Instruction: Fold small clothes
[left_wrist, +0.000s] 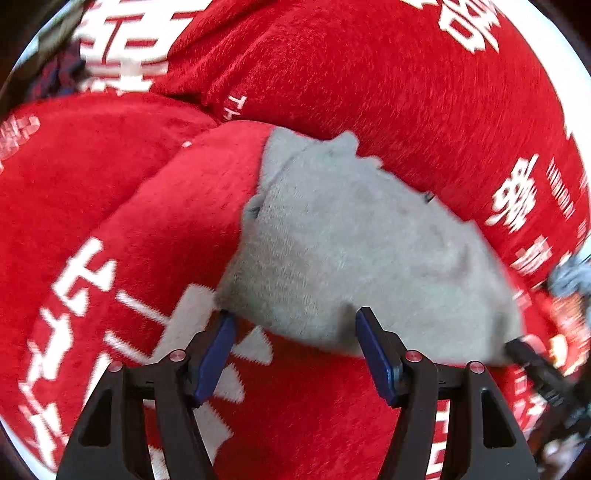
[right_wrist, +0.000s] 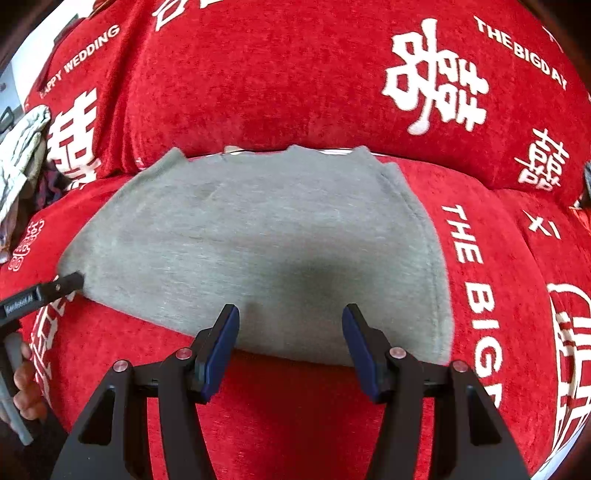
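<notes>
— What sort of place am I working in?
— A home, I think: a living room. I lean over a sofa seat cushion and back cushion under a red plush cover printed with "HAPPY WEDDING" and double-happiness signs. Loose clothes lie piled at one end.

Support: cushioned seat under a red plush cover with white double-happiness characters and white lettering ("THE BIG DAY", "HAPPY WEDDING"). A back cushion rises behind the seat. Lying flat on the seat: grey knit garment, its far edge against the seam below the back cushion. At the far left edge, a pale crumpled cloth, possibly more clothing; view too distorted to confirm.
</notes>
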